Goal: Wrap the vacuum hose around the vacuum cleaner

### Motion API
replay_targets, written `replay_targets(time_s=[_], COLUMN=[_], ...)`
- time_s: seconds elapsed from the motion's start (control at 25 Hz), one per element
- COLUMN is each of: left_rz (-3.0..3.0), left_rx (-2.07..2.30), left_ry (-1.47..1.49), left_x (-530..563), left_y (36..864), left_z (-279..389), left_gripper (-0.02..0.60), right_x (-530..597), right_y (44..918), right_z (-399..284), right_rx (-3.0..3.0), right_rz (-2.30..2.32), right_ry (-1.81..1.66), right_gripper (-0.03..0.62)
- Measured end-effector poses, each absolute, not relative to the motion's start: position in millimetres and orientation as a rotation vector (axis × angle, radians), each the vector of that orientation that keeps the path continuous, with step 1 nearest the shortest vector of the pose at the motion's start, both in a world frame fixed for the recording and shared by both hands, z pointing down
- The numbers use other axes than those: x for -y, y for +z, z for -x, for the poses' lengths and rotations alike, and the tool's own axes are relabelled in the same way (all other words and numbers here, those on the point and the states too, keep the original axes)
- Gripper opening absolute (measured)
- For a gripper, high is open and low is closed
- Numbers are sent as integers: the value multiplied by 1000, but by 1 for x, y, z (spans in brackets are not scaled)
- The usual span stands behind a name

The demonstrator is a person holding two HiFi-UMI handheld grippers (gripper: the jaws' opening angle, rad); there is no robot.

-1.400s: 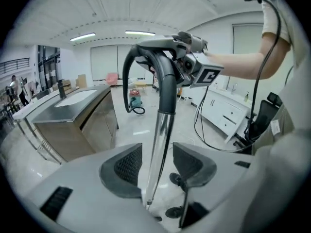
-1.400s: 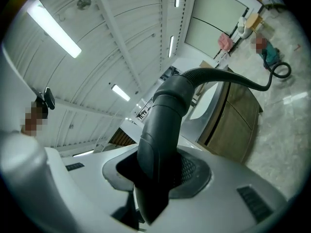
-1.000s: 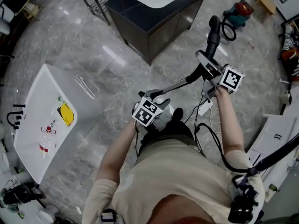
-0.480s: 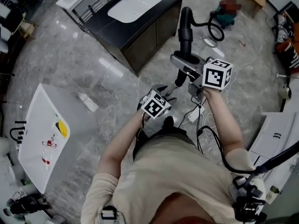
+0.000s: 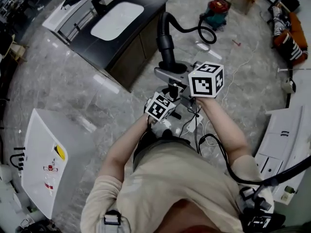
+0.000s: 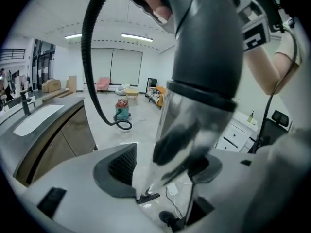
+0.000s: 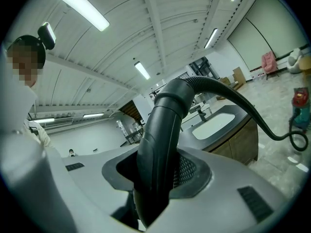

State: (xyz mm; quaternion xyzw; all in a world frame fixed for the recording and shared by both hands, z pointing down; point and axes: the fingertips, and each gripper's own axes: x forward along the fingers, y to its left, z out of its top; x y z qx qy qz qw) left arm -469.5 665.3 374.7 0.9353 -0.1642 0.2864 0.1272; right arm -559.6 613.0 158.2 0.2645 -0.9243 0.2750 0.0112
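At the left of the head view sit a white table (image 5: 41, 144) and, above it, a dark counter (image 5: 141, 38) with a white sink. Neither has a part in the job.

Near the middle, the left gripper (image 6: 165, 165) has just been opening its jaws. They now stand well apart, with the shiny metal tube (image 6: 194, 113) of the vacuum wand passing between them. The pad at the left of that gripper's view is clear of the tube, so I judge it a loose straddle, not a hold.

Just to the right and higher, the right gripper (image 7: 155, 178) is clamped on the stiff black end of the hose (image 5: 166, 40), with a pad against each side. From there the hose arcs up and right, then trails to the vacuum cleaner (image 5: 215, 8), which stands on the floor at the upper right of the head view, well apart from the person.

By my reading this is the opening step. The wand end is lifted and carried, and no turn of hose lies around the machine yet.

The next move probably calls for bringing this end over to the vacuum cleaner. The left gripper would take a fresh hold farther along the hose to feed the slack, so the first loop can go around the body without the stiff end swinging free.
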Motion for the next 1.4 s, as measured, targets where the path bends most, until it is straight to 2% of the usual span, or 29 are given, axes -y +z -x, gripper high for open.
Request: replay_targets(time_s=[0.08,0.28,0.68,0.84,1.24,1.32,1.4], left_rz=[-2728,-2756,-2888,-3004,-2929,-2874,-2842], left_rx=[409,322,146,65,-157,-167,-187], left_ry=[792,758,604,564,546,551,543], left_x=[-667,-663,-608,-578,-544,-539,-536], left_y=[370,361,333,315,304,306,303], left_z=[455,438,394,384,342,338,332], left_gripper=[282,172,172,143,140,140,140], right_x=[-612,-597,-528,-496,-431,-419,-410], right_y=[156,153,155,153,146,149,150], right_z=[559,543,559,562,505,497,485], right_rx=[2880,2856,2635,2558,2424,2405,2392], right_rz=[-822,-902,-949,-962,-1104,-1118,-1157], right_ry=[848,844,537,483,476,459,412], right_gripper=[137,137,121,121,121,144,240])
